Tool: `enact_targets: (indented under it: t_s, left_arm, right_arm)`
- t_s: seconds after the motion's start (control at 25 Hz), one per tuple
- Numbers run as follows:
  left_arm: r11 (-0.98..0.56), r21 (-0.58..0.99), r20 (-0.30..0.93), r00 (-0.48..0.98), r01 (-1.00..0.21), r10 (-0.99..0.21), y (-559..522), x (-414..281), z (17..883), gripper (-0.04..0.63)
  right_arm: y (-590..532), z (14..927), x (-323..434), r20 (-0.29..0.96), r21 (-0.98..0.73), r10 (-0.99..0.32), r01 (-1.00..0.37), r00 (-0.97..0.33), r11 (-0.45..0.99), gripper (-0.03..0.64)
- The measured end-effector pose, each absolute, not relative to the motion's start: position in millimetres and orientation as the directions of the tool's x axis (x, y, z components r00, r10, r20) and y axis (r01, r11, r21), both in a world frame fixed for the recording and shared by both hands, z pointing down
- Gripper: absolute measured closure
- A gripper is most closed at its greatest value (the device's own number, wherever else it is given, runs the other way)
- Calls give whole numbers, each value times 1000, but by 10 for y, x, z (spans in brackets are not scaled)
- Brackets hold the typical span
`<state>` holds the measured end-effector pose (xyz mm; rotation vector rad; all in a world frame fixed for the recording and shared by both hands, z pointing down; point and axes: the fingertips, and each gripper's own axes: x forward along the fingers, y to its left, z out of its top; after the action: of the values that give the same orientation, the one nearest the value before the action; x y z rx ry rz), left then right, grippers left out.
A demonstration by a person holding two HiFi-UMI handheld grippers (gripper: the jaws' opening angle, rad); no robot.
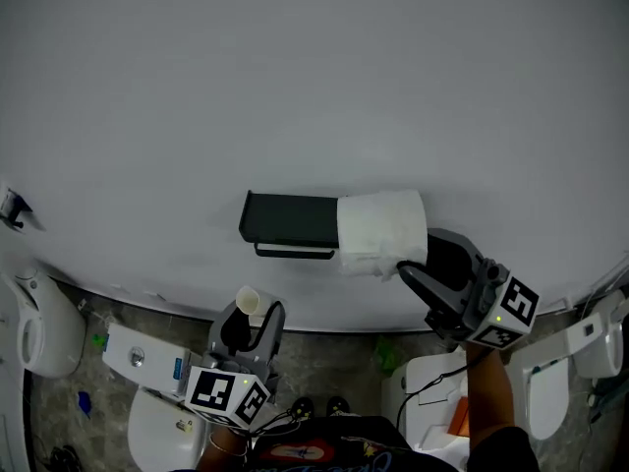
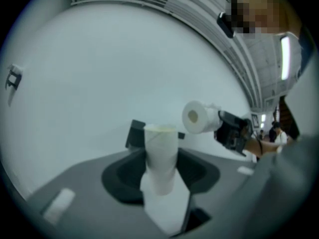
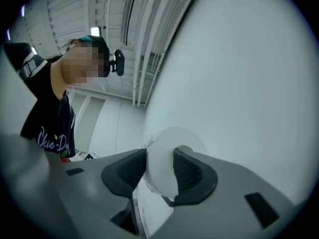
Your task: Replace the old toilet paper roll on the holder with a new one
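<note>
One view, the left gripper view, shows the new roll (image 2: 198, 117) end-on.

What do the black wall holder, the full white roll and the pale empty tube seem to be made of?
Black rectangular wall holder: probably painted metal or plastic; matte, flat, sharp-edged.
Full white toilet paper roll: soft tissue paper; fluffy surface, ragged loose end.
Pale empty tube: likely thin cardboard; stiff hollow cylinder, faint diagonal seam.

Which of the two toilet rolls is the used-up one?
The bare tube in the left tool: thin and hollow. The other roll, in the right tool, is fat with paper.
</note>
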<state>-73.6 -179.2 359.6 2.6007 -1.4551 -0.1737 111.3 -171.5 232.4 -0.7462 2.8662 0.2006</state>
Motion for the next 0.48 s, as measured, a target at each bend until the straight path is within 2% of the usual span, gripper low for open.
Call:
enact_targets:
  t_s: [0.2,0.48]
  left_arm:
    - [-538,173,-9,545,-825,-839,-1812,-624,3607,403]
    - [-523,139,37,533,-841,-846,-1823,-654,3660,403]
  right_arm:
    - [-1572,2734,1348,-304,-88,-555,-558,-774,825,440]
    - [-1835,3377,1336,-309,-280,-665,-603,-680,747,440]
